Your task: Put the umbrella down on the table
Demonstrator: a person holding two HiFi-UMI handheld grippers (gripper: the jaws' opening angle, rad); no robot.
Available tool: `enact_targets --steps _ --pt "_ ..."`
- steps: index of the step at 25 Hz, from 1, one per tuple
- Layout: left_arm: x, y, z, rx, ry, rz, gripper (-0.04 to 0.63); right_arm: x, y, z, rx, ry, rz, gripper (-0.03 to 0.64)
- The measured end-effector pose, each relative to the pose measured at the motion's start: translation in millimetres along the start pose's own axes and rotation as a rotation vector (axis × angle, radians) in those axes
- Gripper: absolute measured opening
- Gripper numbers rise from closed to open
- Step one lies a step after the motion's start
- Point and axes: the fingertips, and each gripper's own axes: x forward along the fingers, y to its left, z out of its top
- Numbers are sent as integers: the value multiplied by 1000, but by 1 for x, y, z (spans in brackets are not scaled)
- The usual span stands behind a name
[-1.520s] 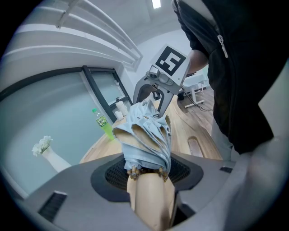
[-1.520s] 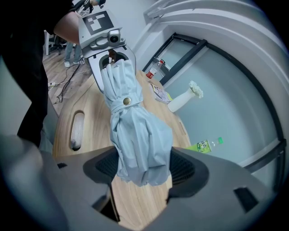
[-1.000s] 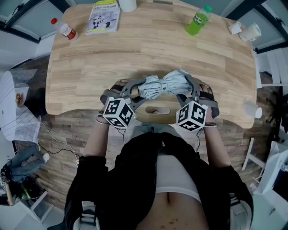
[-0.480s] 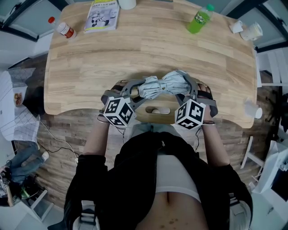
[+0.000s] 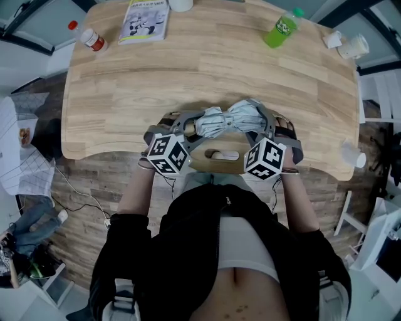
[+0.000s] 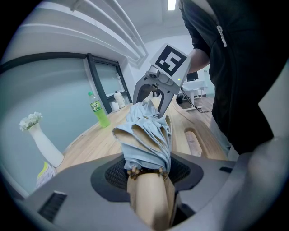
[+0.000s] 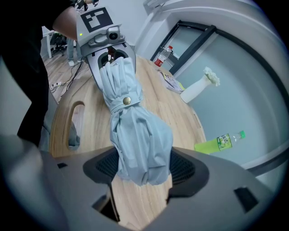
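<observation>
A folded pale blue-grey umbrella [image 5: 224, 119] hangs crosswise over the near edge of the wooden table [image 5: 207, 69], held between both grippers. My left gripper [image 5: 188, 125] is shut on its tan handle end [image 6: 151, 198], just behind the bunched canopy [image 6: 146, 135]. My right gripper [image 5: 257, 123] is shut on the fat fabric end [image 7: 140, 149]. A strap with a brass snap [image 7: 127, 101] wraps the canopy. Each gripper view shows the other gripper at the far end: the right gripper [image 6: 156, 101] and the left gripper [image 7: 109, 56]. Whether the umbrella touches the tabletop I cannot tell.
A green bottle [image 5: 280, 31] stands at the back right, a booklet [image 5: 147, 19] and a small red-capped bottle [image 5: 93, 41] at the back left. White cups [image 5: 351, 45] sit at the right edge. A white vase [image 7: 195, 90] stands at the back. A slot [image 5: 222, 154] cuts the table's near edge.
The left gripper has rolled slightly; the umbrella and the right gripper stay where they were.
</observation>
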Motion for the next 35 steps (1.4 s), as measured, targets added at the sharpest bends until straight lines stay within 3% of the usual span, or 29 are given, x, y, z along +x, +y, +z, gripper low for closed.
enact_targets --steps 19,35 --pt "6 -4 -14 -41 4 -19 235 10 8 1 -15 20 32 341" --pt "14 -5 -27 -31 65 7 255 15 13 3 -26 38 31 341"
